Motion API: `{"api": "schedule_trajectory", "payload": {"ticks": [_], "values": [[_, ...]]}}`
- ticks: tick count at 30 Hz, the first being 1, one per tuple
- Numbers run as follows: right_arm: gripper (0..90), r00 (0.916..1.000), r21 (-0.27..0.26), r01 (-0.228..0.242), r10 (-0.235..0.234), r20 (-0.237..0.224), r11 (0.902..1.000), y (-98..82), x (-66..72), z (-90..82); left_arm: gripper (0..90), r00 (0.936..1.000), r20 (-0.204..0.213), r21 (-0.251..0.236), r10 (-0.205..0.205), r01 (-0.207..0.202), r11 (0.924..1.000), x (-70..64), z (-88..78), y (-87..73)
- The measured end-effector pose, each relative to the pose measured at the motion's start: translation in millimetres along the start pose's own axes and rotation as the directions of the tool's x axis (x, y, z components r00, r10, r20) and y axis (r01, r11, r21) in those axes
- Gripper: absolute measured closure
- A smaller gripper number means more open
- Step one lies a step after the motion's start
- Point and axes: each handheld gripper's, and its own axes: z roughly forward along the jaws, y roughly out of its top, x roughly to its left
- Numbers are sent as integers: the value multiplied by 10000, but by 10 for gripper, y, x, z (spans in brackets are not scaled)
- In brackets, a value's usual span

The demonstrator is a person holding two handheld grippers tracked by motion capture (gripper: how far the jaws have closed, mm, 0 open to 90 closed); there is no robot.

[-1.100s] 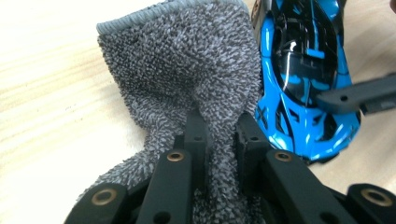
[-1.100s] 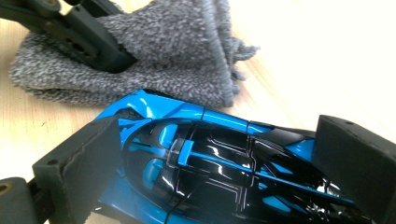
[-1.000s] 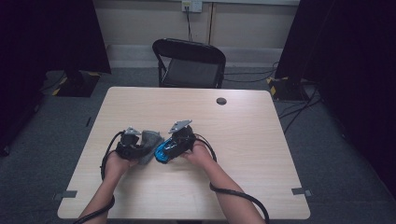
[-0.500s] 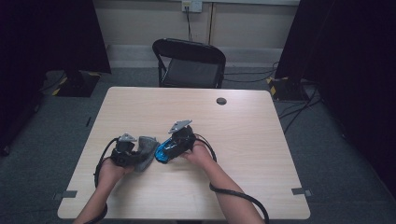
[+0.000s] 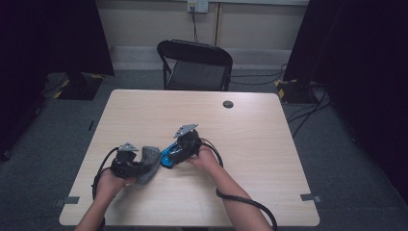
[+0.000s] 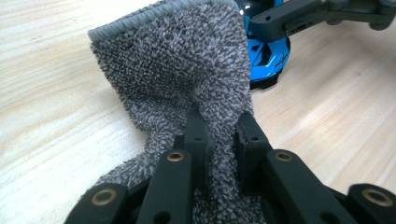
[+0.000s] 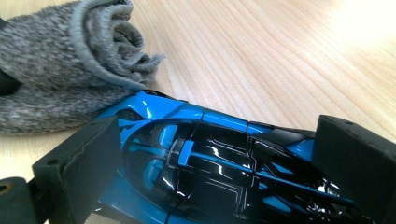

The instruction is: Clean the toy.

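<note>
1. The person seems to be wiping a toy car: the left gripper (image 5: 139, 166) has its jaws clamped tight on a grey towel (image 6: 187, 79), pinching a fold of it. The right gripper (image 5: 180, 151) has its pads pressed on either flank of the blue-and-black toy car (image 7: 210, 158), holding it down on the table (image 5: 260, 144).
2. From the left gripper, the car lies just ahead and to the right of the jaws, past the towel's far edge. From the right gripper, the bunched towel sits just beyond the car's nose, touching it or nearly so; I cannot tell which.
3. I judge the step in hand to be the wipe itself, mid-stroke. The next move calls for bringing the cloth across the car's glossy top while the right gripper holds it steady, without the towel snagging on the right jaws.
4. Room is generous: bare wood beyond both grippers and to the right. The near table edge is closest, behind the left gripper. A small dark disc (image 5: 228, 104) lies well ahead.
</note>
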Motion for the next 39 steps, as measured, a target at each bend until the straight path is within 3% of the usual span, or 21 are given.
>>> {"api": "schedule_trajectory", "payload": {"ticks": [7,15,23,30,39], "values": [[16,10000,-42,19,-19,-4,10000,-5,-3,-1,782,10000,-74,-574,5,-9,9983,61,-179,64],[16,10000,-97,-12,12,-14,10000,-10,-2,0,779,9991,-419,-1101,12,-58,9939,207,-235,306],[16,10000,-71,-21,21,-2,10000,-8,-1,-1,775,9973,-598,-1077,419,-482,9930,353,-4,601],[16,10000,-129,4,-4,-11,9999,-13,-7,1,767,9978,-544,-1365,377,-448,9896,402,227,835],[16,10000,-98,9,-10,-29,10000,-12,-14,-1,758,9974,-478,-1350,545,-605,9890,343,561,983]]}}
